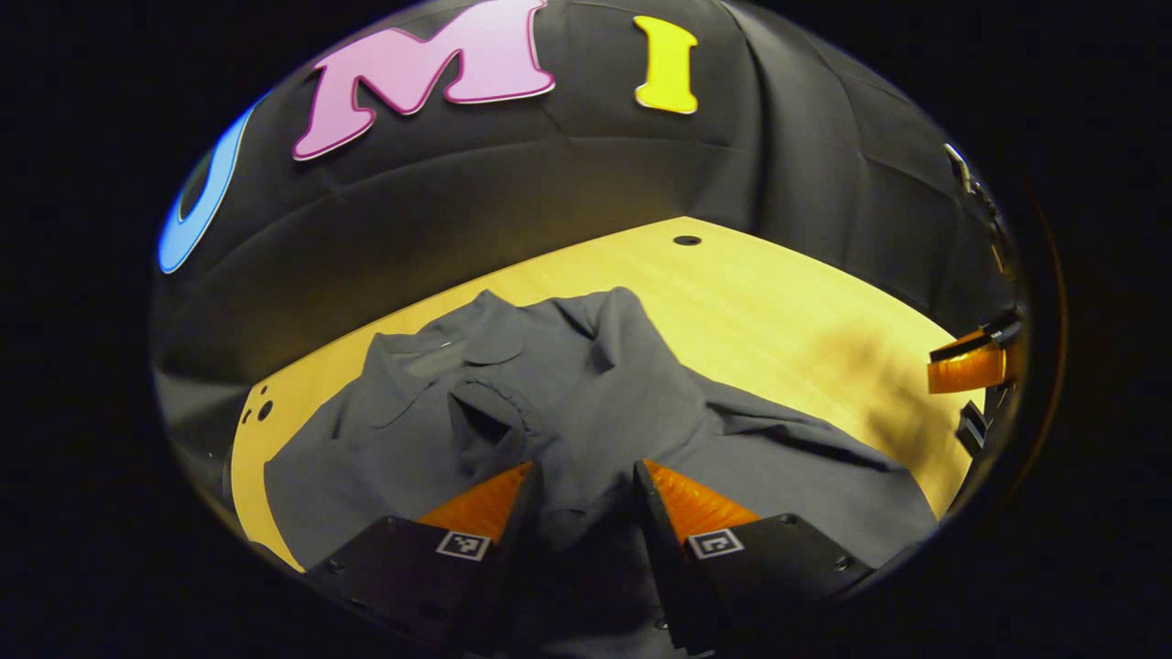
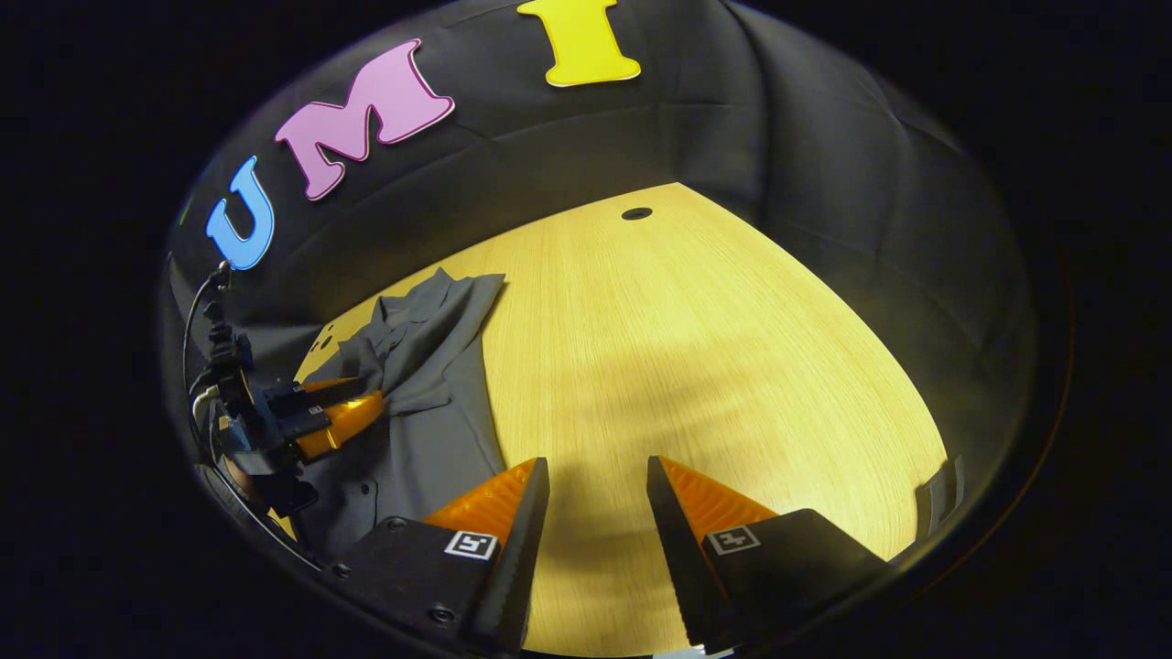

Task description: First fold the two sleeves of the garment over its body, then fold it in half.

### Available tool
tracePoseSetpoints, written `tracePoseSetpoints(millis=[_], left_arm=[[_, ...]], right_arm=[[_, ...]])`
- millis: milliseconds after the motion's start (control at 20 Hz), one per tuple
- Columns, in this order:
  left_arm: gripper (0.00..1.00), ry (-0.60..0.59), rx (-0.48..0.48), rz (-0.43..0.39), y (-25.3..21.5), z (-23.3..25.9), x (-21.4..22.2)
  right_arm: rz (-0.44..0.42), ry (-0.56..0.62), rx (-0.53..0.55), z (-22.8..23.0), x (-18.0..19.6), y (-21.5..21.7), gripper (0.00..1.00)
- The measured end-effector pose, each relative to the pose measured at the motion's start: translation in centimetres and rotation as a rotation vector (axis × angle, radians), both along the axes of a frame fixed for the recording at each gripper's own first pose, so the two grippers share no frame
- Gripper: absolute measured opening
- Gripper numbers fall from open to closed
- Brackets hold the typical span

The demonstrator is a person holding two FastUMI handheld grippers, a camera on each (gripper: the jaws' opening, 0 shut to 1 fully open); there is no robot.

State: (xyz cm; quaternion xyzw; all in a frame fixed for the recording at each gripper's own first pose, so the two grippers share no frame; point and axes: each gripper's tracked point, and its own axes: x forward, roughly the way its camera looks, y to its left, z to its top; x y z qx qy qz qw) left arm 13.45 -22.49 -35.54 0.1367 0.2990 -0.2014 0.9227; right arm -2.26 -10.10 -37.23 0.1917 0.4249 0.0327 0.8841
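Garment lies rumpled on the worktop, sleeves bunched over its body. Left tool hangs over the cloth, fingers apart; right tool stands apart over bare wood. Grabbing several layers could drag the whole shirt.

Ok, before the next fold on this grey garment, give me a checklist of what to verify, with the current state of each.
1. One sleeve lies folded over the body of the garment: ok, in the left gripper view it lies across the chest.
2. Second sleeve folded over: cannot tell, the cloth near the collar is bunched.
3. Left gripper free of cloth: cannot tell, its fingers stand apart over the garment, with fabric between them.
4. Right gripper free and open: ok, it is over bare table, fingers apart.
5. Garment lies flat: not ok, wrinkles show across the body.
6. Room on the table for the fold: ok.
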Motion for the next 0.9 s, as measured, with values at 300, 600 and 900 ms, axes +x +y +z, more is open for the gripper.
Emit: tracePoseSetpoints(millis=[300,600,900], left_arm=[[0.93,0.031,-0.106,-0.067,-1.9,2.7,-3.8],[0.95,0.042,-0.191,-0.077,-0.2,6.8,-8.8],[0.96,0.011,-0.219,0.042,6.6,10.5,-13.1]], right_arm=[[0.005,0.001,0.013,0.6,-1.3,1.6,0.62],[0.027,-0.008,0.031,1.9,-3.4,4.1,0.84],[0.056,0.0,0.044,2.3,-6.8,5.9,0.96]])
